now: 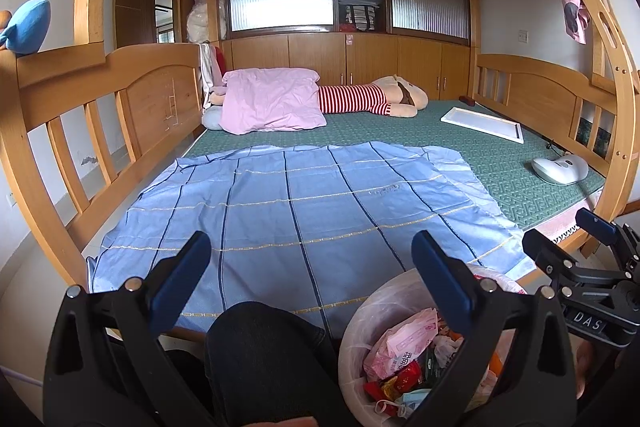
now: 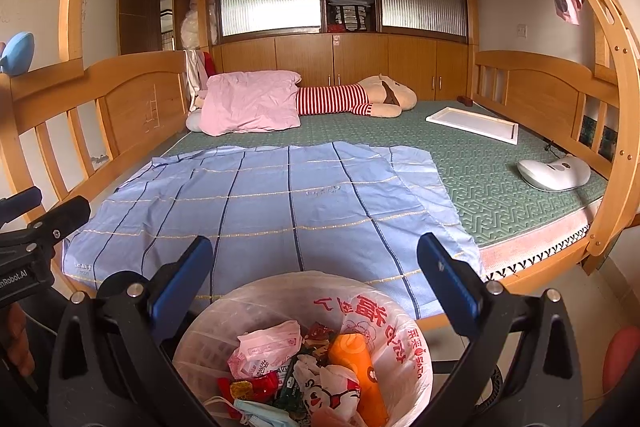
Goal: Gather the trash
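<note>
We hold the left gripper (image 1: pixel 310 263) and the right gripper (image 2: pixel 316 267) side by side in front of the lower bunk bed (image 2: pixel 132 99), and the jaws of both are spread wide with nothing between them. The trash is in a bin (image 2: pixel 412 367) lined with a thin plastic bag with red print, which stands on the floor just below the right gripper. Inside we see a pink wrapper (image 2: pixel 266 347), an orange packet (image 2: pixel 356 371), red snack wrappers (image 2: pixel 248 387) and a blue face mask (image 2: pixel 260 415). In the left wrist view the same bin is at the lower right, beside a knee in dark trousers (image 1: pixel 260 355). On the bed a blue checked sheet (image 2: pixel 260 199) lies flat on the green mat (image 2: pixel 500 179). Further back we see a pink pillow (image 2: pixel 250 103), a striped plush toy (image 2: pixel 352 101), a white tray (image 2: pixel 472 123) and a white device (image 2: pixel 554 173) with a cord.
</note>
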Tool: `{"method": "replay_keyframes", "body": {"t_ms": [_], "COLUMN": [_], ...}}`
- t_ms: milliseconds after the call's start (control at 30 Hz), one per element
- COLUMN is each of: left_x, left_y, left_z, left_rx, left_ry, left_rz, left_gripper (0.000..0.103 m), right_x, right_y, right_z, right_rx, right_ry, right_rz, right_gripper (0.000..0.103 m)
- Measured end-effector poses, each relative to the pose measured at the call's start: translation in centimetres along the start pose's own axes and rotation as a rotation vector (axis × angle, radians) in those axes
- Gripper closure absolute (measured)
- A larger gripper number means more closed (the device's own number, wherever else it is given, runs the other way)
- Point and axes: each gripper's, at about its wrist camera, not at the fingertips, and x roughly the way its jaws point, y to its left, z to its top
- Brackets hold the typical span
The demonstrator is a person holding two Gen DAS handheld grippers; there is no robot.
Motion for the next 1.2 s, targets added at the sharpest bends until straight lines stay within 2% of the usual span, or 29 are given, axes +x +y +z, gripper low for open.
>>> {"method": "replay_keyframes", "body": {"t_ms": [1200], "left_x": [0.4], "left_y": [-0.4], "left_z": [-1.0], "left_rx": [0.0], "left_ry": [0.014], "left_rz": [-0.015], "left_gripper": [0.003], "right_x": [0.5], "right_y": [0.3], "right_z": [-0.5], "right_rx": [-0.008], "right_ry": [0.01], "right_rz": [0.007], "right_gripper": [0.003]}}
